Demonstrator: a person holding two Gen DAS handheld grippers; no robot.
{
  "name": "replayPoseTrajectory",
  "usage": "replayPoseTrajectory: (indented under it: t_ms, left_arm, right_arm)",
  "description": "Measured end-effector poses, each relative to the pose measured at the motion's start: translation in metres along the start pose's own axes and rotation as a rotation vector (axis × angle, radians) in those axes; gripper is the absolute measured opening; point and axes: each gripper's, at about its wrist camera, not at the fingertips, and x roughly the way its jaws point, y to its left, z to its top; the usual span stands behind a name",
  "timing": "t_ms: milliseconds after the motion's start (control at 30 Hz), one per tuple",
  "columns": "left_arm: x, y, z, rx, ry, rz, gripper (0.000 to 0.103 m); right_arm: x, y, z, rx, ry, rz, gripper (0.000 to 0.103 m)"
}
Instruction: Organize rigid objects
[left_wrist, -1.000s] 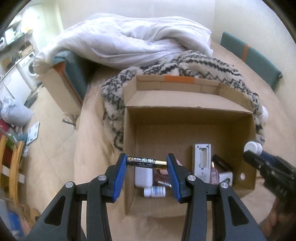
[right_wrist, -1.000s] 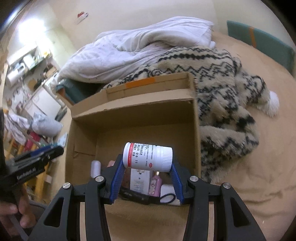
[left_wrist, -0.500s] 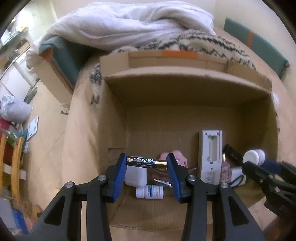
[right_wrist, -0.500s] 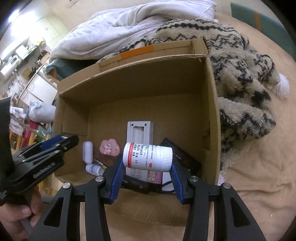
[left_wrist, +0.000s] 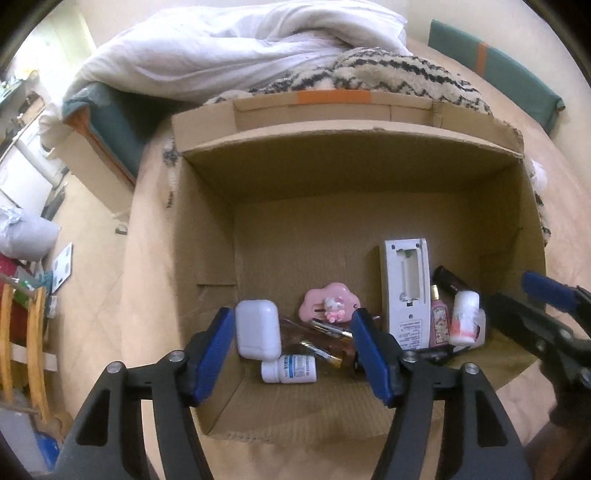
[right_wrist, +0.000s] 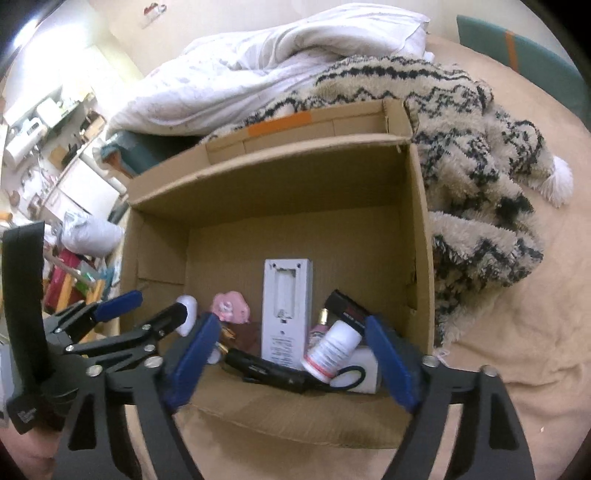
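Over the cardboard box (left_wrist: 207, 206) both grippers hang with jaws spread wide and nothing between the blue pads. Left gripper (left_wrist: 293, 354) sits above the box's near left corner, right gripper (right_wrist: 291, 365) over the near right side.

Stuff lying on the box floor: a white pill bottle (right_wrist: 334, 349) with a red-edged label leans tilted against a white block, just beside the right gripper's pads. A battery (left_wrist: 321, 352) lies next to a small white bottle (left_wrist: 290, 369) on its side, with a white earbud case (left_wrist: 256, 328) touching that bottle's left end. Behind them there's a pink cloud-shaped clip (left_wrist: 330, 306), and a white remote (left_wrist: 406, 288) lying back-side up with its battery slot uncovered. A little pink perfume bottle (left_wrist: 439, 321) sits right beside the remote.

The box rests on a tan bed (right_wrist: 517, 369), with a fuzzy zigzag blanket (right_wrist: 480, 177) and a white duvet (left_wrist: 229, 48) behind it.
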Motion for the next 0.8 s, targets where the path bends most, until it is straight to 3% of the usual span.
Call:
replayPoseTrajectory:
  t_ms: [233,367,500,633,700,800]
  left_arm:
    - [-0.033,0.012,-0.014,-0.045,-0.066,0.051,0.063]
    - [-0.046,0.021,-0.026,-0.041,-0.071,0.079,0.079]
    - [-0.061,0.035,-0.046,-0.059,-0.066,0.13,0.083]
    - [-0.081,0.05,-0.072,-0.108,-0.088,0.087,0.091]
    - [-0.094,0.056,-0.082,-0.135,-0.121,0.035,0.099]
    - [-0.116,0.062,-0.092,-0.154,-0.202,-0.008,0.102]
  right_arm:
    - [-0.038,0.006,-0.011,-0.026,-0.093,-0.012,0.103]
    - [-0.054,0.009,-0.03,-0.024,-0.103,-0.025,0.103]
    - [-0.069,0.008,-0.051,0.01,-0.095,0.007,0.103]
    - [-0.085,0.016,-0.066,0.0,-0.107,0.007,0.103]
    - [-0.095,0.022,-0.071,0.005,-0.122,0.018,0.103]
    - [-0.113,0.036,-0.074,-0.051,-0.19,-0.018,0.103]
